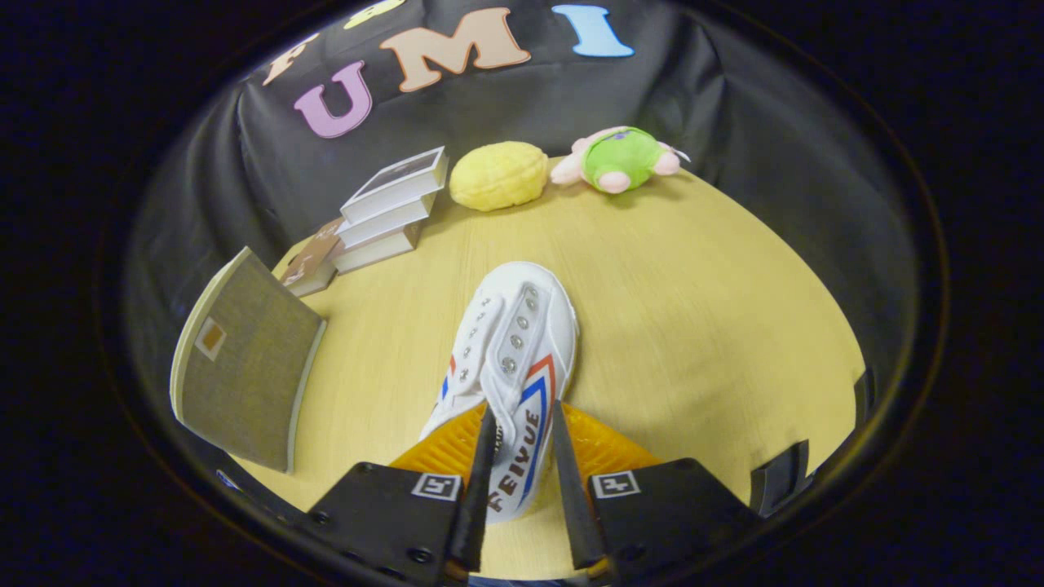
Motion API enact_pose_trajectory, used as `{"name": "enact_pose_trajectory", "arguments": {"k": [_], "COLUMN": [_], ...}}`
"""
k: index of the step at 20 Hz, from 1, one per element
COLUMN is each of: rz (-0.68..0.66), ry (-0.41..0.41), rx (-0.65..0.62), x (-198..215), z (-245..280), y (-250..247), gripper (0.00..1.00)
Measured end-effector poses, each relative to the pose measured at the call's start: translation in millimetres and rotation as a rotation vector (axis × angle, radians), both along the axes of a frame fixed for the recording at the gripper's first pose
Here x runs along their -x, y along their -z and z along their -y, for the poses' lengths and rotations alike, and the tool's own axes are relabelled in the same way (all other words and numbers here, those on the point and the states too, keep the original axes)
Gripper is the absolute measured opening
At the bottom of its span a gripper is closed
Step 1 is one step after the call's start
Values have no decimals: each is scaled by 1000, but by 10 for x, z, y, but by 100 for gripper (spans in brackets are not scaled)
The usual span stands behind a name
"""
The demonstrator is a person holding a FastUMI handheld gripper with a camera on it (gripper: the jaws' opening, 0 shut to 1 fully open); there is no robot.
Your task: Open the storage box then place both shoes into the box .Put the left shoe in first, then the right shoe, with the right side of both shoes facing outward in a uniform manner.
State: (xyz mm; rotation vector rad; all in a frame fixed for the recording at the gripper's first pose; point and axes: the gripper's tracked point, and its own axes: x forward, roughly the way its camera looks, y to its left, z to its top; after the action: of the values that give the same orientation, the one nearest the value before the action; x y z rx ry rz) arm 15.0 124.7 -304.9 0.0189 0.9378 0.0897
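On the wooden bench (693, 326), a stack of books (383, 216) stands well beyond the jaws near the booth wall, with a yellow cushion-like lump (499, 175) and a green-and-pink plush toy (624, 159) beside it. A grey fabric-covered panel (245, 363), perhaps the storage box lid, stands tilted off to one side. The gripper (522, 481) is narrowed on a white shoe (510, 359) with red and blue stripes, both fingers seemingly pressing its heel end, toe pointing away.

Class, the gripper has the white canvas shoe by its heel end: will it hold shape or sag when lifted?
The shoe looks like soft canvas, so its upper probably flexes. Gripper fingers pinch the heel end; the toe may droop.
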Motion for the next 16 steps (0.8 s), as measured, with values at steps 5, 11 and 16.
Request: {"name": "enact_pose_trajectory", "arguments": {"k": [5,11,16], "rz": [-9,-20,8], "ry": [8,-9,41], "rx": [65,76,-52], "x": [14,37,16], "z": [77,154,153], "y": [60,63,43], "gripper": [25,16,11]}}
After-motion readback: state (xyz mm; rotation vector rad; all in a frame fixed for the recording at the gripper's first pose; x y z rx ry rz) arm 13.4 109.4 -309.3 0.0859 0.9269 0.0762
